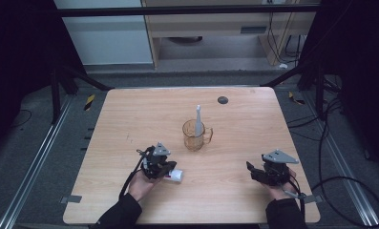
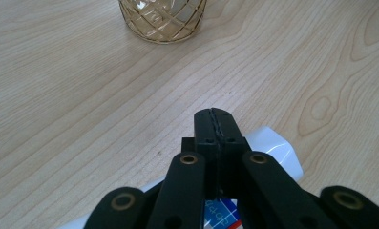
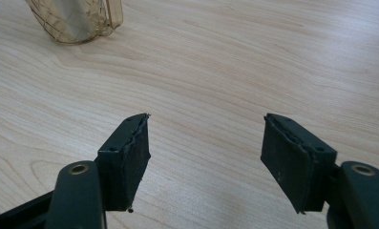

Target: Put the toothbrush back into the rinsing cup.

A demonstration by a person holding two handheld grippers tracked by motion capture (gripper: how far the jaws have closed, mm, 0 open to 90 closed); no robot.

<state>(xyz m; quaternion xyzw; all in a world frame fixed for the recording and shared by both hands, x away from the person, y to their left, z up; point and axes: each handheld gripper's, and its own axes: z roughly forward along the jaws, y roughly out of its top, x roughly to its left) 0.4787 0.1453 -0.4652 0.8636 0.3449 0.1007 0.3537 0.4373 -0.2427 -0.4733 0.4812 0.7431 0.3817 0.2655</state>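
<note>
While the left tool [image 2: 214, 125] clamps a toothpaste tube [image 2: 273, 148], the high view adds the right tool [image 1: 255, 172] agape.

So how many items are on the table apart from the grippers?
3: an amber cup near the table's middle, a white toothbrush standing upright in it, and a white tube at the left gripper, whose jaws look shut over it. Nothing seems hidden.

Unreadable print on the white tube [image 2: 278, 148]

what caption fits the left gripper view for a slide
Left gripper, jaws shut, over a white toothpaste tube on the wooden table, amber glass mug ahead.
</note>
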